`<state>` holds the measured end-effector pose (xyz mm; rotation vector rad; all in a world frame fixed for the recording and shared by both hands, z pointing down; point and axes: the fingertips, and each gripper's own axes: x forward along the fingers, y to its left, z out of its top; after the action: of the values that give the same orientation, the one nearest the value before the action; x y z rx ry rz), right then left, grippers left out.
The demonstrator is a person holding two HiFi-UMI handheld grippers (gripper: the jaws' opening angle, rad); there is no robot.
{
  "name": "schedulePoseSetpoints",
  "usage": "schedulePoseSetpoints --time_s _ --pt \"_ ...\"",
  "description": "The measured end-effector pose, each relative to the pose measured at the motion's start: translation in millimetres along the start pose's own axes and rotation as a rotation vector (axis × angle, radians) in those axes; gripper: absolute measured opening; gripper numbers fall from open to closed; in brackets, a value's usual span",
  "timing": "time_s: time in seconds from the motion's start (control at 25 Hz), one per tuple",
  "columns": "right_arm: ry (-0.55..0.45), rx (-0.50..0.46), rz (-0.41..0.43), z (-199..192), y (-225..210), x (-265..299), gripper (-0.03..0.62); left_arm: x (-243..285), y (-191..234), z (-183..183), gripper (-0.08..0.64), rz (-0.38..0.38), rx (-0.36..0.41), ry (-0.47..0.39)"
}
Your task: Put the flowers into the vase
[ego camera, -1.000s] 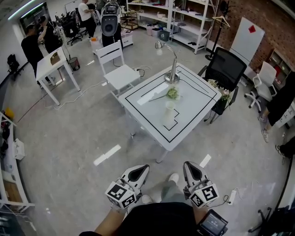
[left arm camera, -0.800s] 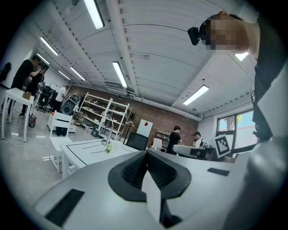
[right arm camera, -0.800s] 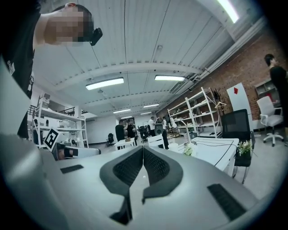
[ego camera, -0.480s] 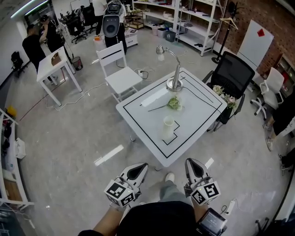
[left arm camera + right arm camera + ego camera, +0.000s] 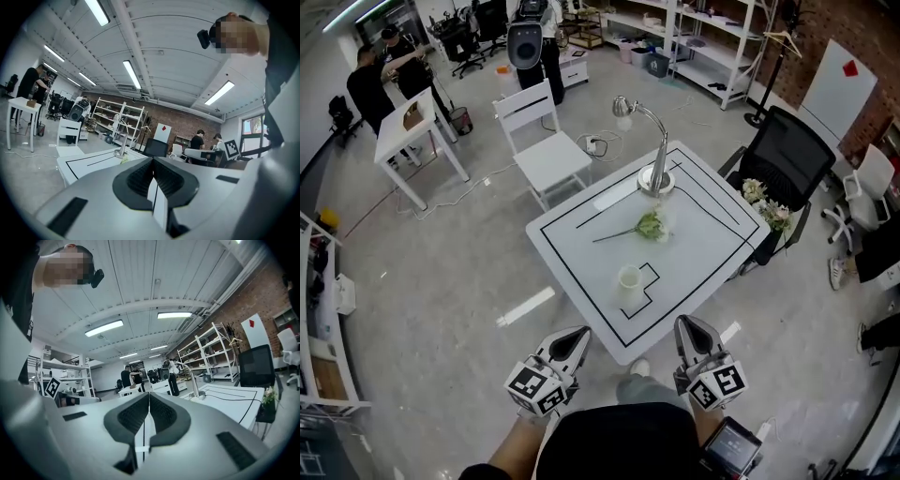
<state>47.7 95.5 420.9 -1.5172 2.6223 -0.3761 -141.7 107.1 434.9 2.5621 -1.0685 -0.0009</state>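
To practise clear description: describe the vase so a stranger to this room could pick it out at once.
Find the white table with black lines mid-room. On it, closer to the near corner than the silver lamp and the lying flower, stands the vase. It is the only small white upright cup there.

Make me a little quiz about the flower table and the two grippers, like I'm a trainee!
1. True or false: the flower is already in the white vase.
2. What stands right behind the flower? A) a desk lamp B) a kettle C) a laptop
3. Fill in: the jaws of the left gripper and the right gripper are both ____.

Key: 1 false, it lies on the table; 2 A; 3 shut, with nothing in them.
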Motion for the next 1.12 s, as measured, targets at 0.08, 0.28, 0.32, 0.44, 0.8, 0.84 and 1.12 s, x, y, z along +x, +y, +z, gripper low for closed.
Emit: schedulePoseSetpoints --time_s 0.08,0.28,0.32,0.44,0.8,0.84,1.12 --pt "0.004 0.006 0.026 4 -14 10 0.011 14 4 4 0.003 0.023 -0.003 -0.001" --pt "0.032 0.021 0.101 7 -43 32 0.012 43 11 14 0.005 0.082 0.005 0.004" --pt "0.036 0.023 0.117 7 -49 35 0.012 48 12 17 0.005 0.092 0.009 0.005" --pt "0.048 0.029 0.155 9 -63 42 0.012 60 14 25 0.005 0.121 0.029 0.014" --pt "0.079 0.044 0.242 5 -75 63 0.012 83 25 38 0.005 0.173 0.062 0.037" --pt "0.082 0.039 0.248 5 -75 65 0.012 85 27 39 0.005 0.169 0.064 0.038" --pt "0.084 0.036 0.251 11 -78 75 0.014 117 48 44 0.006 0.129 0.06 0.058"
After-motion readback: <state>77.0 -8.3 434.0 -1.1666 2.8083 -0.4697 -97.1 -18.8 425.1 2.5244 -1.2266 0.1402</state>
